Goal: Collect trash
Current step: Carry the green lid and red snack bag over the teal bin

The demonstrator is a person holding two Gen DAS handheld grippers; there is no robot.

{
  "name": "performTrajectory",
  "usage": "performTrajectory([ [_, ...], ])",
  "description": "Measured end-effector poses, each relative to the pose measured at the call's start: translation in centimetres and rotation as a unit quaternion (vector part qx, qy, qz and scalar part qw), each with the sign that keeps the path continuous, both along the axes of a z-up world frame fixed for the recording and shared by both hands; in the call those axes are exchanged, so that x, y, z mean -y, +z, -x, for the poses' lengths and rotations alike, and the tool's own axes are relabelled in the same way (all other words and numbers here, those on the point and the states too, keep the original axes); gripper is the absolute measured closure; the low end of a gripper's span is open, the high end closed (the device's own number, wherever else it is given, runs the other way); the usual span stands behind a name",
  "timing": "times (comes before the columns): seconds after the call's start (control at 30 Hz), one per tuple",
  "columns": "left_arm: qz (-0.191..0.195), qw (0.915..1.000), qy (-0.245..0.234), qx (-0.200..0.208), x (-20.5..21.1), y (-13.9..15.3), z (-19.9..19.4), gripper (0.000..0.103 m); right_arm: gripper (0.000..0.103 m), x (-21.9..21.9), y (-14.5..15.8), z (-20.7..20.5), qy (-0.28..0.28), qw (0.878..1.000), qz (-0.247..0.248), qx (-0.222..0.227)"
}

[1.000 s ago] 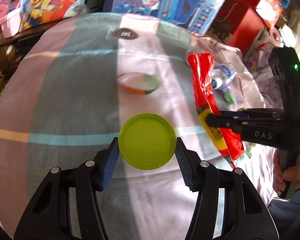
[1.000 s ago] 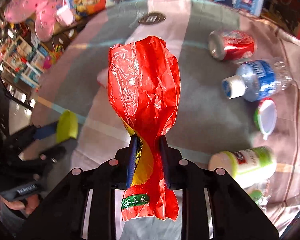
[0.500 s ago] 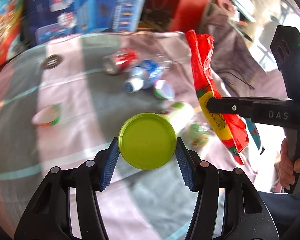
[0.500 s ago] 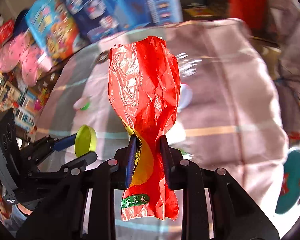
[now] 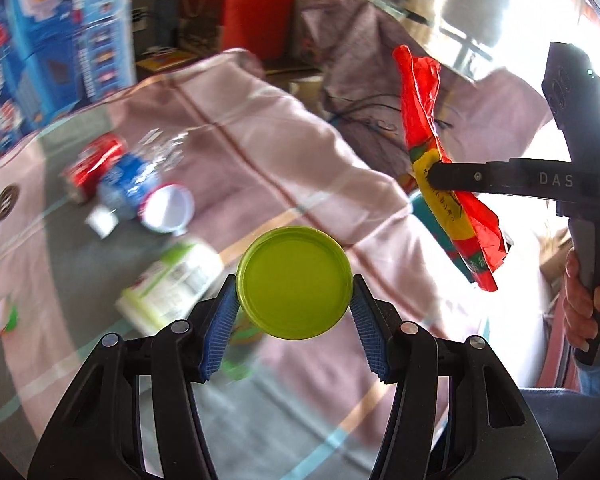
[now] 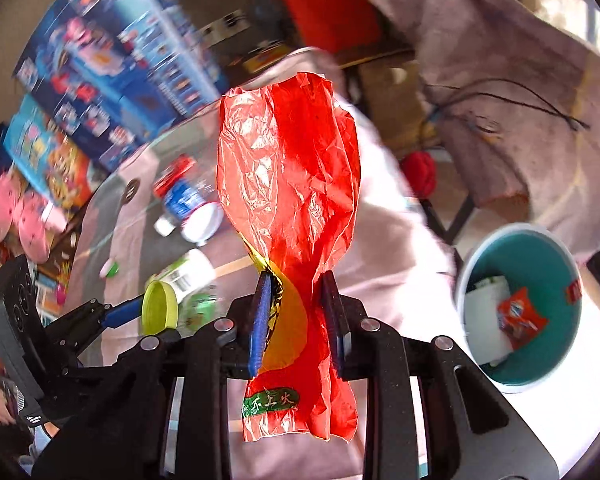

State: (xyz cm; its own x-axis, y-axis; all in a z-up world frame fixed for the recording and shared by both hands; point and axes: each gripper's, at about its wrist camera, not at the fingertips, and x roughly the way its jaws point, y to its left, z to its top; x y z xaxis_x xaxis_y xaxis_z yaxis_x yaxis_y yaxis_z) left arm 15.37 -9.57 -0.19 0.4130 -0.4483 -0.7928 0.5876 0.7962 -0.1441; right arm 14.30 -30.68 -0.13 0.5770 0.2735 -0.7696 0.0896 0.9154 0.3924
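My left gripper [image 5: 294, 296] is shut on a round lime-green lid [image 5: 294, 282], held above the cloth-covered table; it also shows in the right wrist view [image 6: 159, 307]. My right gripper [image 6: 296, 292] is shut on a crumpled red and yellow snack wrapper [image 6: 288, 176], which also shows in the left wrist view [image 5: 432, 168], up and to the right of the lid. A teal bin [image 6: 556, 256] with trash inside stands on the floor at the right, beyond the table edge.
On the striped cloth [image 5: 260, 136] lie a red can [image 5: 96, 160], a clear water bottle [image 5: 128, 188], a white cup [image 5: 168, 208], a green-capped white bottle [image 5: 172, 276] and a small cup [image 5: 4, 316]. Toy boxes [image 6: 112, 60] stand behind.
Both grippers have swung right with their loads. The table trash has slid left in both views, and the teal bin now shows open in the right wrist view.
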Motion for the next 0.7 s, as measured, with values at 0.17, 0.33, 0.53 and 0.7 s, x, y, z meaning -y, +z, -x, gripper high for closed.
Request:
performTrajectory([
  [0.17,-0.017,0.9991,-0.039,-0.002,5.2,-0.2,0.2,0.046,0.077,5.2,-1.2,1.8,-0.039,0.999,-0.016,0.001],
  [0.33,-0.036,0.9961,-0.08,-0.008,10.8,-1.1,0.5,0.046,0.077,10.0,-2.9,3.6,-0.077,0.997,-0.031,-0.006],
  [0.53,-0.051,0.9898,-0.133,-0.013,17.0,-2.1,1.8,0.046,0.076,15.9,-4.8,6.2,-0.131,0.99,-0.048,-0.017],
  [0.7,-0.061,0.983,-0.171,-0.025,21.9,-3.5,2.9,0.046,0.075,19.7,-6.2,8.0,-0.164,0.985,-0.055,-0.028],
])
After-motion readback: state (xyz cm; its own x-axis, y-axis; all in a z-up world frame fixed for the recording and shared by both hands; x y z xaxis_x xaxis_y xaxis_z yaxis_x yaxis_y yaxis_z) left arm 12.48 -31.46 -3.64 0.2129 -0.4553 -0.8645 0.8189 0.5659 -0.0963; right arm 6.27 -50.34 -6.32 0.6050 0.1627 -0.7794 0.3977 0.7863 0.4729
